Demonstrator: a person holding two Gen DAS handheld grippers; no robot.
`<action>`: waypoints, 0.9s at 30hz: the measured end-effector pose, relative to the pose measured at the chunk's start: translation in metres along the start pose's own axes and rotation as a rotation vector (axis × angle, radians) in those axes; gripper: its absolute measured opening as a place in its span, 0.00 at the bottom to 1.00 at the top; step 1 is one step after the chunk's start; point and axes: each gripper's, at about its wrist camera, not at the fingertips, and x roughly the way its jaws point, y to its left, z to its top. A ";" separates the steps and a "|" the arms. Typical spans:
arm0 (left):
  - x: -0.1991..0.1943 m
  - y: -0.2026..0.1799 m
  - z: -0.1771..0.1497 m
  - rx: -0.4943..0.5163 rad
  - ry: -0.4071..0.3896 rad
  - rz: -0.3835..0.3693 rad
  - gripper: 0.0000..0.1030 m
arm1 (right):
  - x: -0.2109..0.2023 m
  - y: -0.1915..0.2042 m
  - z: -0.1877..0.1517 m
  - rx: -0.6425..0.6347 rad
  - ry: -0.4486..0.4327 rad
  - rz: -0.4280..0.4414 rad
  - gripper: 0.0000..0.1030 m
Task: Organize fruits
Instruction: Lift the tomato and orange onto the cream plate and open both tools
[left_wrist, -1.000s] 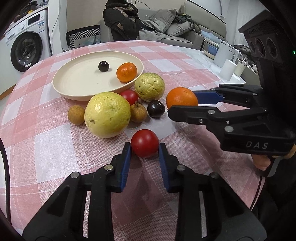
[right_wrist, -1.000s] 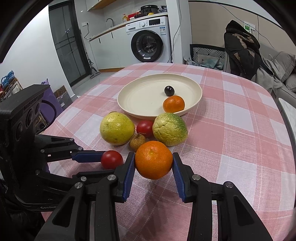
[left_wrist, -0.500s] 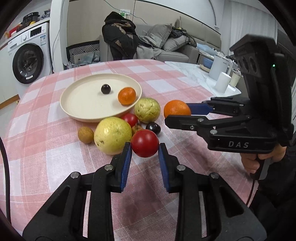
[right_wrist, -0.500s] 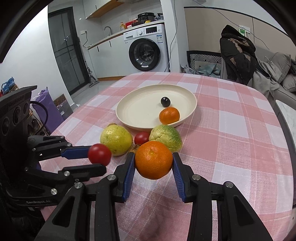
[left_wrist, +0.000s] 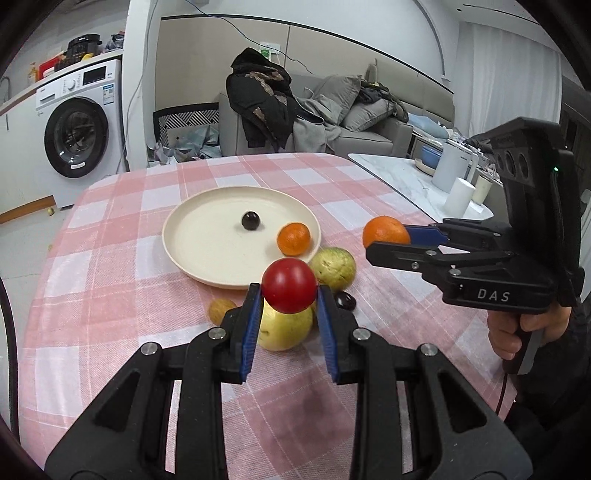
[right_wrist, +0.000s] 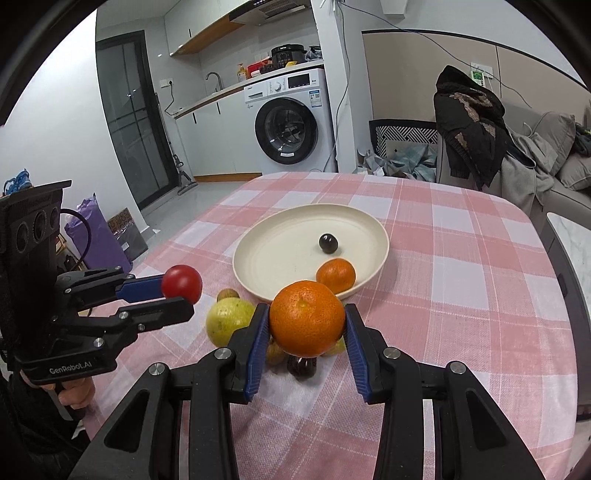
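Observation:
My left gripper (left_wrist: 289, 295) is shut on a red tomato (left_wrist: 289, 285), held in the air above the fruit pile; the tomato (right_wrist: 181, 282) also shows at the left of the right wrist view. My right gripper (right_wrist: 306, 319) is shut on a large orange (right_wrist: 307, 317), lifted off the cloth; the same orange (left_wrist: 386, 232) appears at the right of the left wrist view. A cream plate (left_wrist: 192, 236) holds a small dark fruit (left_wrist: 250, 220) and a small mandarin (left_wrist: 294, 239). On the cloth lie a yellow pear-like fruit (right_wrist: 227, 319), a green-yellow guava (left_wrist: 333, 264), a dark plum (left_wrist: 345, 300) and a small brown fruit (left_wrist: 221, 309).
The pink checked tablecloth (right_wrist: 461, 280) covers a rounded table. A white side table with cups (left_wrist: 458, 192) stands to the right. A washing machine (right_wrist: 291, 122), a sofa with clothes (left_wrist: 280, 107) and a purple bag (right_wrist: 98, 240) lie beyond the table edges.
Both grippers have risen from the table with their fruit, the left one with the tomato more than the right. The plate and the pile now look lower and farther away.

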 end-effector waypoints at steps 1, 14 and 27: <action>-0.001 0.002 0.003 -0.003 -0.005 0.002 0.26 | 0.001 0.000 0.003 0.004 -0.003 0.002 0.39; 0.004 0.022 0.031 -0.027 -0.048 0.042 0.26 | 0.002 -0.003 0.031 0.027 -0.040 0.017 0.39; 0.032 0.030 0.043 -0.033 -0.034 0.078 0.26 | 0.019 -0.006 0.048 0.049 -0.023 0.023 0.39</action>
